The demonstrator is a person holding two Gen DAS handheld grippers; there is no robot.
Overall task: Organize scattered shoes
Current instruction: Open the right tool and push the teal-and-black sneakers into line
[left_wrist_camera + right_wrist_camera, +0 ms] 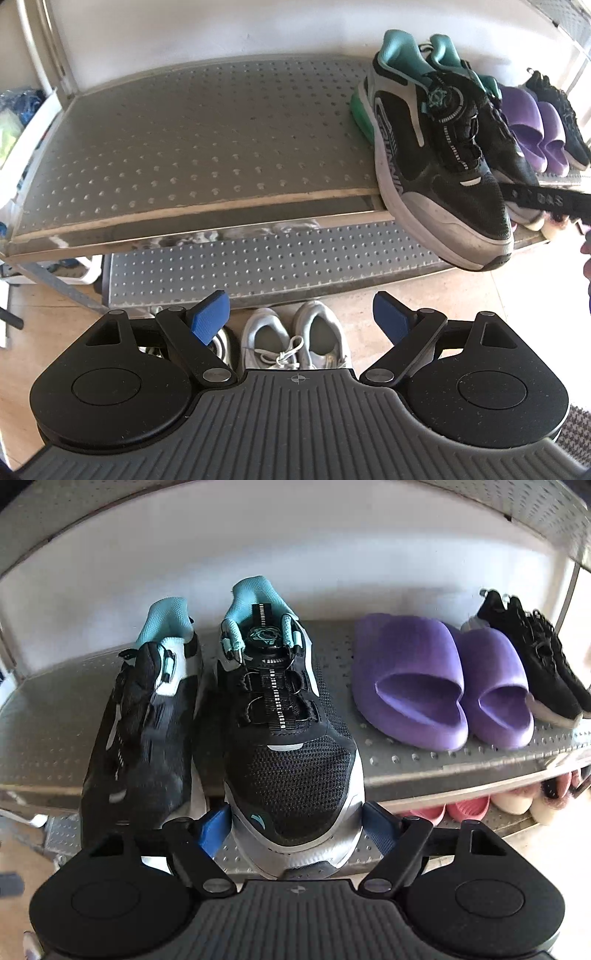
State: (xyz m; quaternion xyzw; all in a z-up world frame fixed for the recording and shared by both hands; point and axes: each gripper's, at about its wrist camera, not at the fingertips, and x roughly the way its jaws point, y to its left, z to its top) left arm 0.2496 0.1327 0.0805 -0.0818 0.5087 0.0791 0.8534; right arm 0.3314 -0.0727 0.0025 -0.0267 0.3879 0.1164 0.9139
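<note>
Black-and-teal sneaker (291, 760) is clamped at the toe by the right claw (295, 830) on the steel shelf (406, 764), beside its mate (144, 731). Grey sneakers (295, 339) are seen on the floor beyond the released left claw (301, 317).

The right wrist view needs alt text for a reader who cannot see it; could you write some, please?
The right gripper brackets the toe of a black and teal sneaker on a metal shelf, its mate alongside. Purple slides and black sneakers sit further right.
</note>
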